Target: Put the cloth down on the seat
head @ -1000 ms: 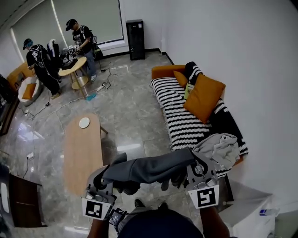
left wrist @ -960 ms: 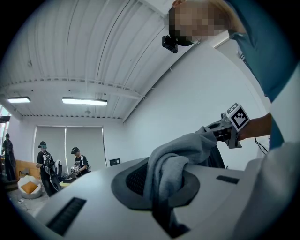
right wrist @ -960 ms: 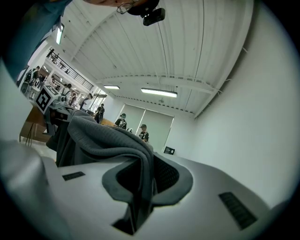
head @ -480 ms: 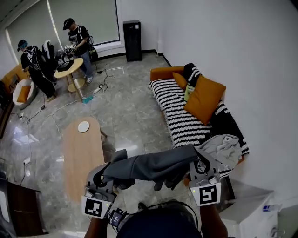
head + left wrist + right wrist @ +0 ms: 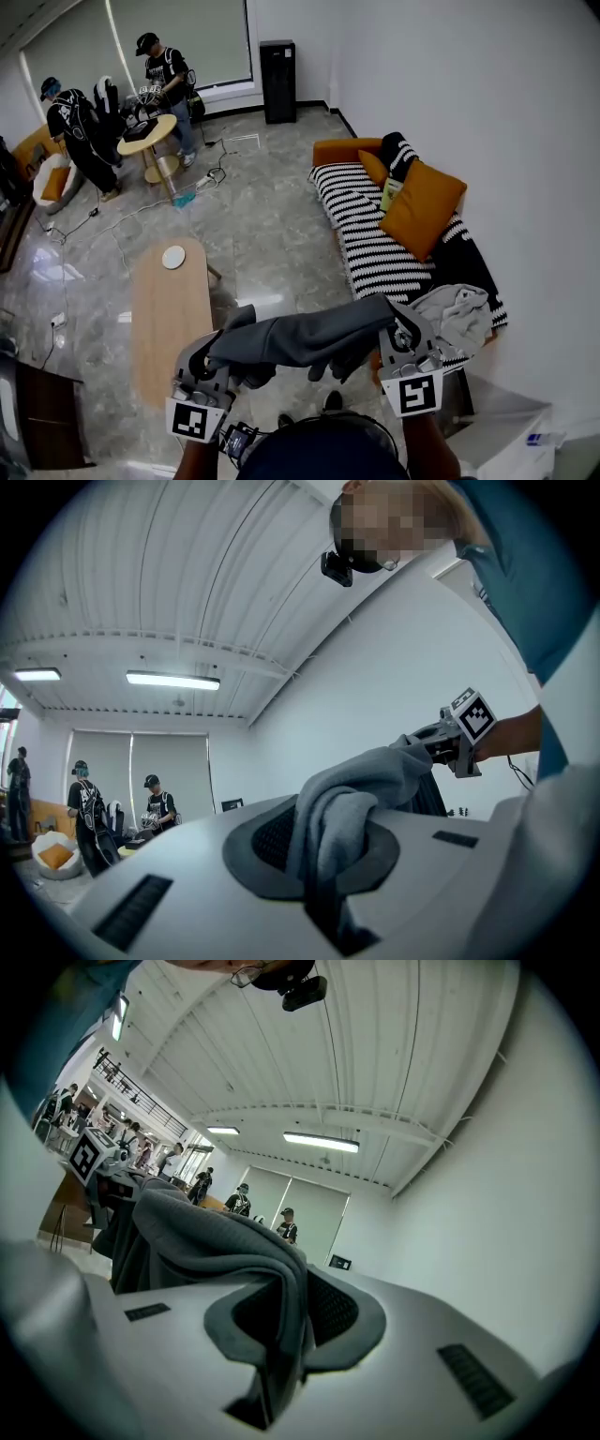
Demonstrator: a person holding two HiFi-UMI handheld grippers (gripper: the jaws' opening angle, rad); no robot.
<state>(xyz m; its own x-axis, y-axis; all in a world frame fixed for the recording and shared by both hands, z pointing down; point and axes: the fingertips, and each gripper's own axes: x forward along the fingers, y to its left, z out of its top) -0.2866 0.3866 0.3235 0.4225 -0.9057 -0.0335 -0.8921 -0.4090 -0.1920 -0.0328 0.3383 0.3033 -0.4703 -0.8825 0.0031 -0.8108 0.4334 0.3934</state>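
Note:
A dark grey cloth (image 5: 300, 339) hangs stretched between my two grippers, above the floor in front of the sofa's near end. My left gripper (image 5: 208, 361) is shut on its left end; in the left gripper view the cloth (image 5: 342, 808) is bunched between the jaws. My right gripper (image 5: 398, 330) is shut on the right end, and the cloth (image 5: 225, 1251) folds down into its jaws. The seat is a sofa (image 5: 375, 248) with a black-and-white striped cover, to the right of and beyond the right gripper.
An orange cushion (image 5: 422, 208) leans on the sofa back. A light grey garment (image 5: 464, 314) lies on the sofa's near end. A long wooden coffee table (image 5: 169, 309) stands left of me. People (image 5: 164, 80) stand by a round table (image 5: 145, 136) far left.
Both grippers have carried the stretched cloth a little way across the room, with the grip unchanged. The sofa now lies slightly further right in the head view.

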